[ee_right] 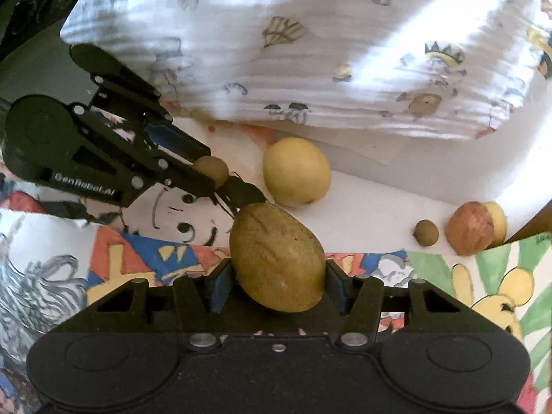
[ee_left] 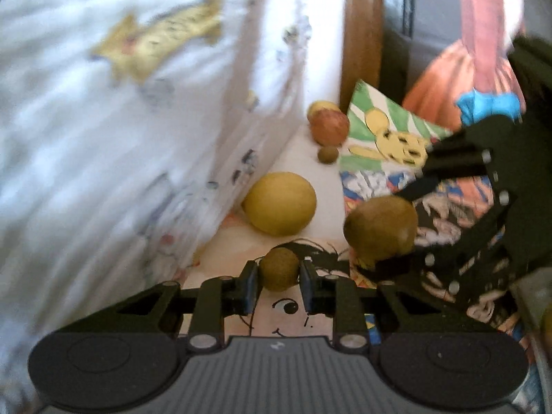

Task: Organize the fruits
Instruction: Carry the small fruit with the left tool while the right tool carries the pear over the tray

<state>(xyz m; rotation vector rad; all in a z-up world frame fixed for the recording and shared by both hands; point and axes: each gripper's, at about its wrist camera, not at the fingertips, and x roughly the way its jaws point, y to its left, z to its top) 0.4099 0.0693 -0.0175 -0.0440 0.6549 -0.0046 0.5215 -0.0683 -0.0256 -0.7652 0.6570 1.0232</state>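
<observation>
My left gripper point(ee_left: 278, 288) is shut on a small brown round fruit point(ee_left: 278, 269), also seen from the side as the small brown fruit point(ee_right: 211, 171) in the left gripper point(ee_right: 207, 176). My right gripper point(ee_right: 277, 284) is shut on a large kiwi point(ee_right: 277, 257); the left wrist view shows that kiwi point(ee_left: 379, 229) held in the right gripper point(ee_left: 390, 231) at the right. A yellow lemon point(ee_left: 280, 203) point(ee_right: 296, 171) lies by the pillow. Further off sit a red apple point(ee_left: 329, 126) point(ee_right: 470, 228), a second small brown fruit point(ee_left: 327, 154) point(ee_right: 426, 233) and a yellow fruit point(ee_left: 321, 107) point(ee_right: 496, 219) behind the apple.
A white printed pillow point(ee_right: 310, 51) point(ee_left: 120, 103) borders the fruits. Cartoon drawings point(ee_right: 500, 286) point(ee_left: 390, 127) cover the surface. A wooden post point(ee_left: 362, 34) stands behind the apple. A pink and orange cloth point(ee_left: 476, 51) hangs at the far right.
</observation>
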